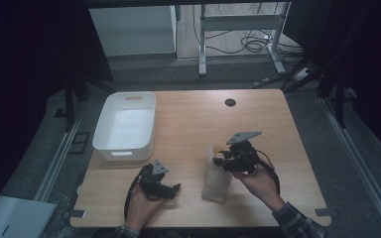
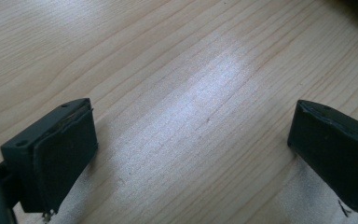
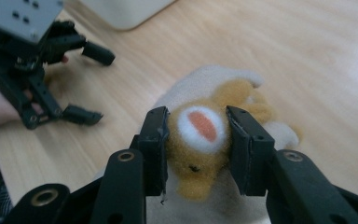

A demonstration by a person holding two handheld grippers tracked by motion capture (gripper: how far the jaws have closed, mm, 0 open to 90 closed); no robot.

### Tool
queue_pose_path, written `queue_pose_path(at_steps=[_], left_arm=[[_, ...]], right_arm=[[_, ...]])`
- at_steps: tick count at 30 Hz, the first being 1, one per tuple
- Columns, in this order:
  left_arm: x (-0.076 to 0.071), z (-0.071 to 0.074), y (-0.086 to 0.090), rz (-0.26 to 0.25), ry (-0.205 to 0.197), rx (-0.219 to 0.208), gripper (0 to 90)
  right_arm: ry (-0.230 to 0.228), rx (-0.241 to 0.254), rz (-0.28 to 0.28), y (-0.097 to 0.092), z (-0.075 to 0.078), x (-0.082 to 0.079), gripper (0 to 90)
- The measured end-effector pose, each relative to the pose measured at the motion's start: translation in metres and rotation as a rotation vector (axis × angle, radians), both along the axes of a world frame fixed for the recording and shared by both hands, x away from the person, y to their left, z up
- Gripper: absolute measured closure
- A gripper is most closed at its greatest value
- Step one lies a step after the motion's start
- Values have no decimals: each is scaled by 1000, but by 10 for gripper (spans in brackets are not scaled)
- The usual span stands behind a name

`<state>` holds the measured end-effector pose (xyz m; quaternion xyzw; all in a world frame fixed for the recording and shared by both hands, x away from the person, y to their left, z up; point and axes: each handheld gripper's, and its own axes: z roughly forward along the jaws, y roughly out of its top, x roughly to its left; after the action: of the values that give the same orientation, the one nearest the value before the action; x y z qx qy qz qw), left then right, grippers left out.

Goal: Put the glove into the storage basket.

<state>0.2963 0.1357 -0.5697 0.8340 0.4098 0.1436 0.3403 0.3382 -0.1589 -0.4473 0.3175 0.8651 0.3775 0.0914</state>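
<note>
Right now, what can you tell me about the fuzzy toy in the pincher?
The plush toy looks soft and furry, golden orange with a white patch that has an orange-red oval middle. A cream plush part lies under and behind it. The right hand-held gripper squeezes it between both black pads, just above the wooden table, right of the white bin.

**No legible text**

No lettering, label, brand mark, number or sign can be read in any of the views. Nothing printed is seen on the white bin (image 1: pixel 124 126), on the wooden tabletop (image 1: pixel 188 124), or on the plush toy (image 3: pixel 205 140).
</note>
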Motion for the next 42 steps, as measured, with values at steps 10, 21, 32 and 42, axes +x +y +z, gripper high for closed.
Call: queue_pose_path(at_steps=[10,21,32,42], left_arm=[[0,0,0,0,0,0,12],[0,0,-1,7,-2,-8,12],[0,0,0,5,-1,-5,13],[0,0,0,1,1,0,13]], right_arm=[[39,-27,-18,4,-43,-9,578],[37,-1,-1,1,-56,-13,400],[14,9,-35,-48,-50,-8,705],[28,18,34,-66,-87,-28,844]])
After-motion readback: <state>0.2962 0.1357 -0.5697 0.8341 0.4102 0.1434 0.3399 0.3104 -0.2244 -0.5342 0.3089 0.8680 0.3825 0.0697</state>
